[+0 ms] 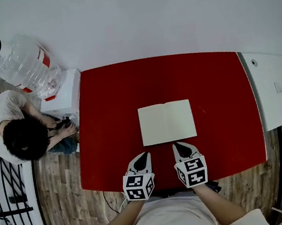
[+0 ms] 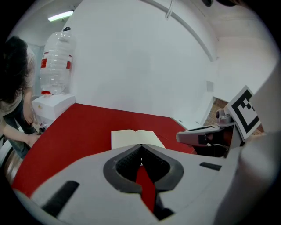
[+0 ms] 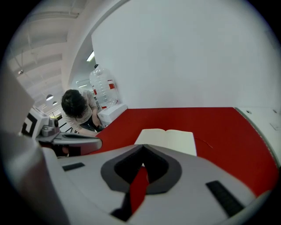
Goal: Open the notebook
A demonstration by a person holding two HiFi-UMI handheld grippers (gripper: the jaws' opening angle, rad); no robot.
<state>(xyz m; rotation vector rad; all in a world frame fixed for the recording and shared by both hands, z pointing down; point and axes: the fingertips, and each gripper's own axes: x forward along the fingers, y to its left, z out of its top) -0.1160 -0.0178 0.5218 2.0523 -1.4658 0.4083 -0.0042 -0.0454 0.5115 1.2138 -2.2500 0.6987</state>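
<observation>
One notebook point(image 1: 167, 122) lies open and flat in the middle of the one red bench point(image 1: 102, 94), with its cream pages up. There are two grippers. The fingers of the left gripper point(image 1: 145, 156) are pressed together and hold nothing, and the fingers of the right gripper point(image 1: 177, 146) are the same. In the head view the notebook is just above both pairs of fingers, nearer to the right pair, and touches neither. Only the head view shows the whole bench. Each gripper view shows the other gripper from the side. One water bottle point(image 1: 24, 65) and one seated person point(image 1: 22, 132) are at the left of the frame.
</observation>
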